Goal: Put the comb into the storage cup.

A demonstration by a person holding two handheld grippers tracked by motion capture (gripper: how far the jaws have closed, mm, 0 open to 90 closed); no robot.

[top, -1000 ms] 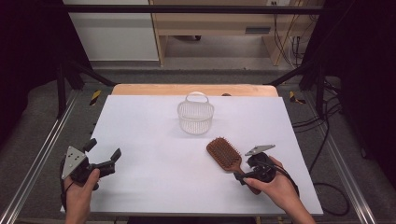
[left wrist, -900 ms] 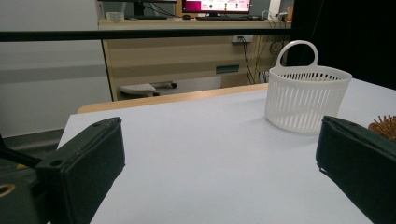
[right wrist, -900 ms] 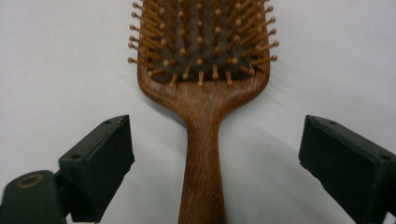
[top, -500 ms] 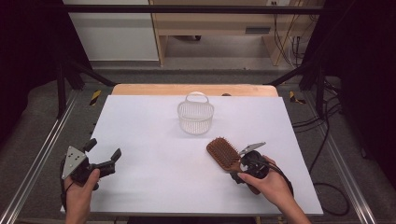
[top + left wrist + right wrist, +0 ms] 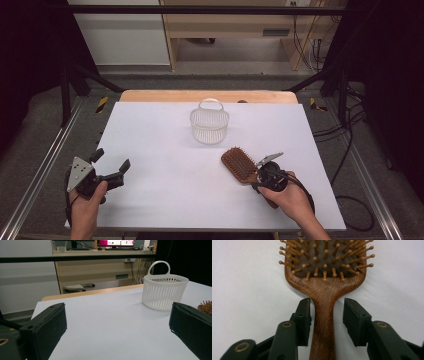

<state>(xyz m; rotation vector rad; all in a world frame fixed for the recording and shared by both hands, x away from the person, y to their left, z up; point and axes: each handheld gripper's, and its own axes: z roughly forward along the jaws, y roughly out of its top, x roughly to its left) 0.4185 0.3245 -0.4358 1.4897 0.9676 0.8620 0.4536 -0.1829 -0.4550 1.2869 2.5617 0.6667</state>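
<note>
Right hand-held gripper [image 5: 325, 322] straddles hairbrush [image 5: 324, 287] handle (jaws apart).

Brown paddle hairbrush [image 5: 324, 290] — grained wood, satin finish, with round-tipped wooden pins. White slatted basket [image 5: 163, 291] — smooth plastic, slightly glossy. White table top [image 5: 165, 200]: matt, smooth. Right gripper [image 5: 327, 315]: matt black plastic pads, brass-coloured rivets.

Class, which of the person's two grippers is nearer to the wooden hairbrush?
Right. The right gripper straddles the hairbrush handle, jaws open on either side. The left gripper sits far across the table, near its left edge.
</note>
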